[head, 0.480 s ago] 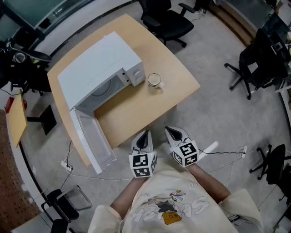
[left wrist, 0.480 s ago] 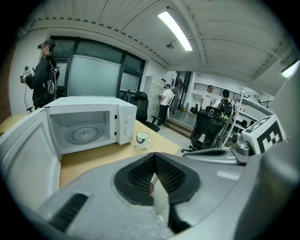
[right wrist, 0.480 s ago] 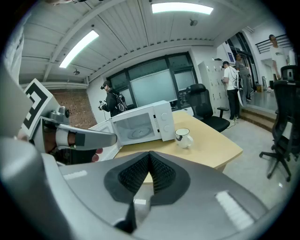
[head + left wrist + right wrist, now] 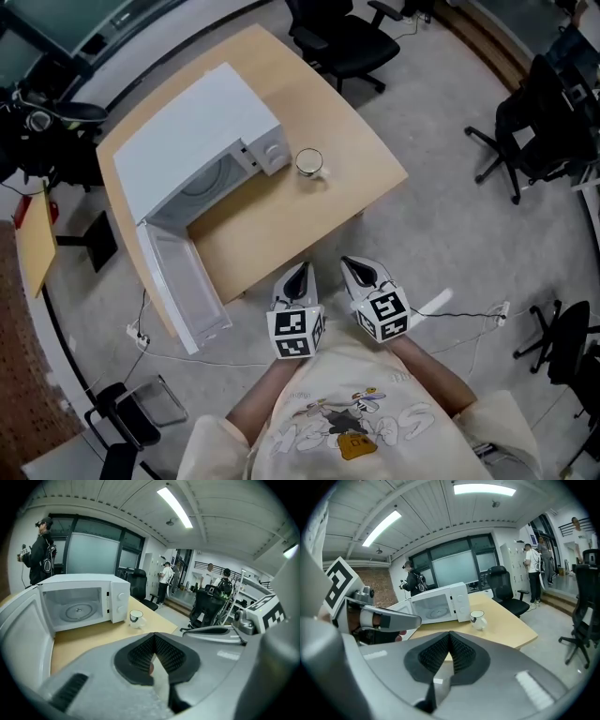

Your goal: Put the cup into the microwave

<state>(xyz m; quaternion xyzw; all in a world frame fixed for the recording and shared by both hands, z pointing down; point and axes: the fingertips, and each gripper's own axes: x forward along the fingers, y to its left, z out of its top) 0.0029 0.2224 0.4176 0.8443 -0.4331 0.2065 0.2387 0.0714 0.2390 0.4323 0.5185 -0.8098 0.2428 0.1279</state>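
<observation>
On the left half of the wooden table (image 4: pixel 281 230) stands the white microwave (image 4: pixel 202 131), its door (image 4: pixel 180 281) swung wide open past the table's near left edge, with the cavity and glass turntable bare. Just right of its control panel, not touching it and toward the table's right edge, the white cup (image 4: pixel 309 162) sits upright. Off the near edge, over the floor, the left gripper (image 4: pixel 297 274) and the right gripper (image 4: pixel 360 273) hang side by side. Both have their jaws pressed together on nothing, and both are well apart from the cup. I judge the task to be at its very start, with the reach for the cup not yet begun. The next move calls for one gripper, probably the right, to spread its jaws, cross the table and close on the cup's rim or handle.
</observation>
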